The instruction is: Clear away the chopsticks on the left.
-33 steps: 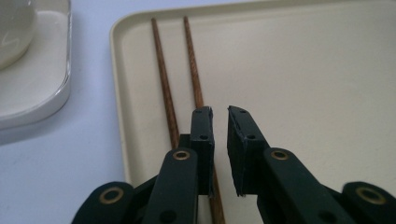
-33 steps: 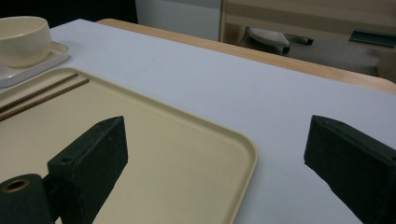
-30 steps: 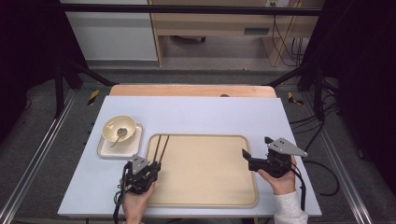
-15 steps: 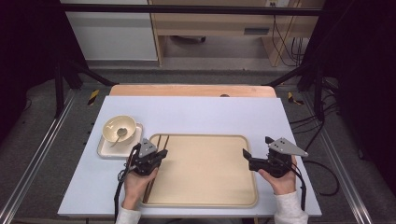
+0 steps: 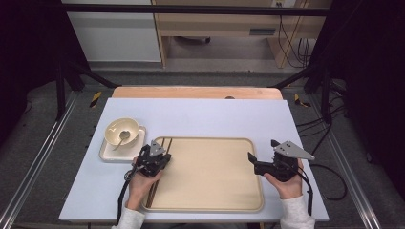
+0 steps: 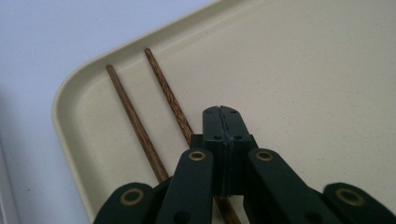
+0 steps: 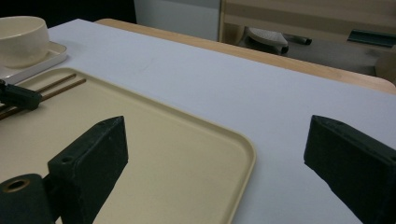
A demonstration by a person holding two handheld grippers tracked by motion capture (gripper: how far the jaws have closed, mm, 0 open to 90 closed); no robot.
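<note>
From the high view, a tan tray lies on the pale table, and two brown chopsticks lie side by side along the tray's left edge, running long from near to far. The left gripper sits right over them, close to their far ends, with its jaws pointing to the far side. The right gripper rests at the tray's right edge, well apart from the sticks, so the left hand is the nearer one by a lot. A cream bowl with a spoon in it stands on a small plate just left of the tray. In the left gripper view, the left gripper has its jaws pressed tight together. The right chopstick runs under the jaws and out the far side, and the left chopstick lies just beside it. I cannot tell if the tips pinch a stick or only rest on top of it. In the right gripper view, the right gripper has its jaws spread wide with nothing between them, and the chopsticks show far off at the left of the tray. I think the next move is to lift a stick, along its length.
</note>
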